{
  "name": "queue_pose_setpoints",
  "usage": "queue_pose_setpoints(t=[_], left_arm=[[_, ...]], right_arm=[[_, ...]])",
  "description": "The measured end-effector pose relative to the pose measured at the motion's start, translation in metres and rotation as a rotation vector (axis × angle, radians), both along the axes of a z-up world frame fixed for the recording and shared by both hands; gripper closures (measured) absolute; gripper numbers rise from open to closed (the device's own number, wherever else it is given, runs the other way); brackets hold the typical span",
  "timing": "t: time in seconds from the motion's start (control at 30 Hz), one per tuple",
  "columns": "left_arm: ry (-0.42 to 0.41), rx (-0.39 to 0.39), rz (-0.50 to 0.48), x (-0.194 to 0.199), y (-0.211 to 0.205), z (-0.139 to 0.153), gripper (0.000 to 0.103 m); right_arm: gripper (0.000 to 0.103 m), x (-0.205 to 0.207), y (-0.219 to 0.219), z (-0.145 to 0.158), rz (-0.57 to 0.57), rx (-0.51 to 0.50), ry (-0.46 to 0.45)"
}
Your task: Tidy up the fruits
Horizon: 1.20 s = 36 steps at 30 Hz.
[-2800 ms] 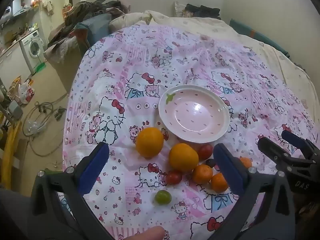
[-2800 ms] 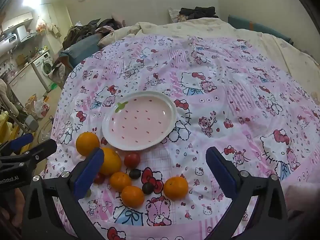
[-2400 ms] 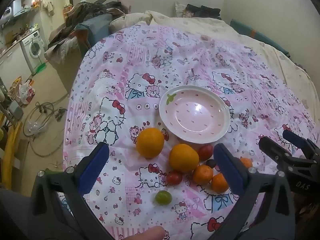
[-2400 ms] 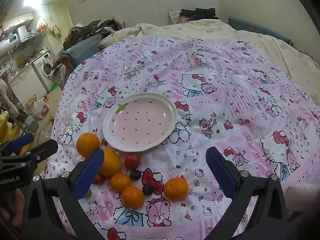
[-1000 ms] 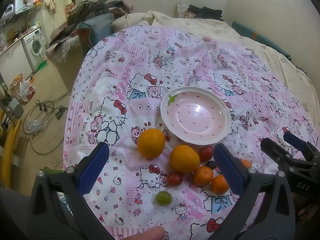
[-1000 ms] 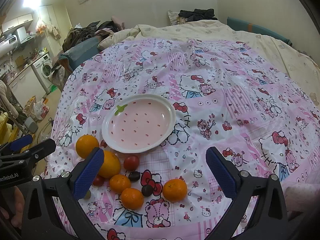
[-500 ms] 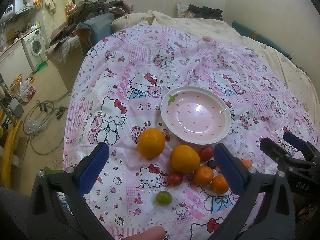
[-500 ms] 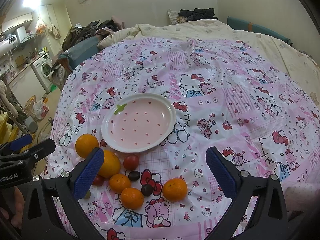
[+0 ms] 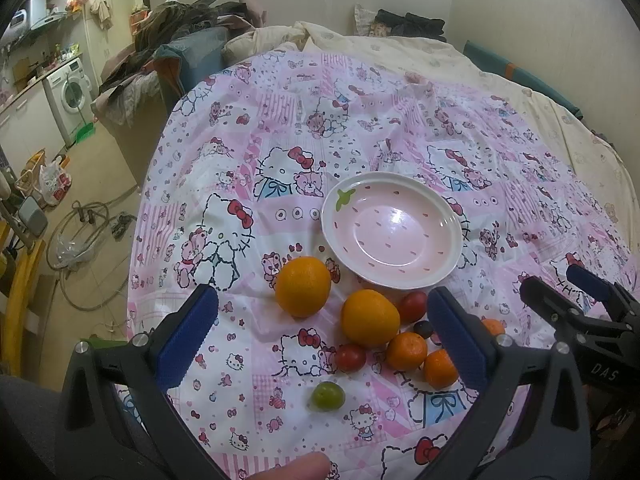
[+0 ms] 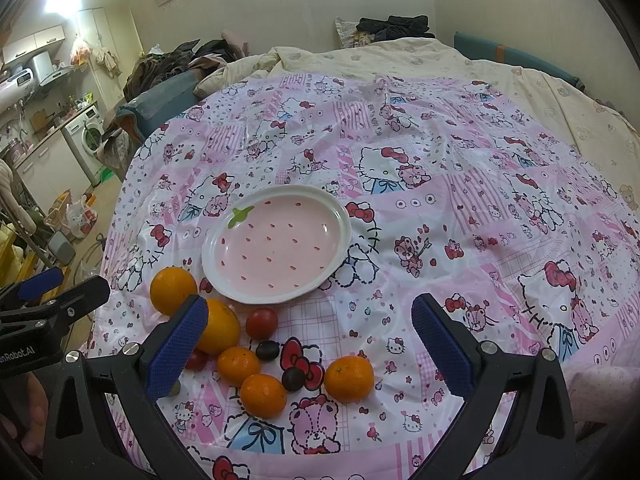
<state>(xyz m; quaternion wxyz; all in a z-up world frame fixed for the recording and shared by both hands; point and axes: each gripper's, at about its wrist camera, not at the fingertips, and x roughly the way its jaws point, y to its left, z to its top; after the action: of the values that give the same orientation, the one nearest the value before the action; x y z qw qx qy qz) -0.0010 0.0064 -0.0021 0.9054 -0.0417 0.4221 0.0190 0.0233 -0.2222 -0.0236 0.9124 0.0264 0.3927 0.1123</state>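
Note:
An empty pink strawberry plate (image 9: 390,232) (image 10: 276,242) lies on the Hello Kitty cloth. In front of it lie two large oranges (image 9: 303,286) (image 9: 370,317), several mandarins (image 10: 349,378) (image 10: 263,395), two red tomatoes (image 9: 412,306) (image 9: 350,357), two dark grapes (image 10: 267,350) and a green fruit (image 9: 328,396). My left gripper (image 9: 320,344) is open above the fruits, holding nothing. My right gripper (image 10: 308,340) is open over the same cluster, empty. Each gripper shows at the edge of the other's view.
The cloth (image 10: 440,184) covers a bed with a cream duvet (image 10: 400,60) behind. The cloth's left edge drops to a floor with cables (image 9: 80,240), bags and a washing machine (image 9: 72,90). Clothes pile up at the back left (image 9: 180,16).
Both grippers have stayed open with only a slight drift of view; the fruits and plate have not moved.

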Motion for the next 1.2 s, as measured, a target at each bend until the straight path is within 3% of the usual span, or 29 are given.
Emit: queue_pose_setpoints(t=[0.57, 0.7, 0.77, 0.9, 1.0, 1.2], left_arm=[[0.012, 0.019, 0.006, 0.001, -0.002, -0.003, 0.000], [0.035, 0.006, 0.030, 0.003, 0.006, -0.007, 0.000], [0.051, -0.002, 0.044, 0.005, 0.010, -0.010, 0.000], [0.079, -0.019, 0.090, 0.007, 0.023, -0.012, 0.000], [0.091, -0.036, 0.106, 0.009, 0.027, -0.008, 0.000], [0.120, -0.055, 0.118, 0.011, 0.029, -0.010, 0.000]], right_arm=[[0.000, 0.005, -0.001, -0.010, 0.012, 0.021, 0.072], [0.000, 0.028, -0.024, -0.025, 0.018, 0.119, 0.234], [0.015, 0.039, -0.032, -0.034, 0.013, 0.113, 0.305], [0.020, 0.054, -0.045, -0.065, -0.028, 0.141, 0.462], [0.030, 0.057, -0.040, -0.088, -0.010, 0.139, 0.567], [0.034, 0.056, -0.019, -0.113, 0.022, 0.007, 0.621]])
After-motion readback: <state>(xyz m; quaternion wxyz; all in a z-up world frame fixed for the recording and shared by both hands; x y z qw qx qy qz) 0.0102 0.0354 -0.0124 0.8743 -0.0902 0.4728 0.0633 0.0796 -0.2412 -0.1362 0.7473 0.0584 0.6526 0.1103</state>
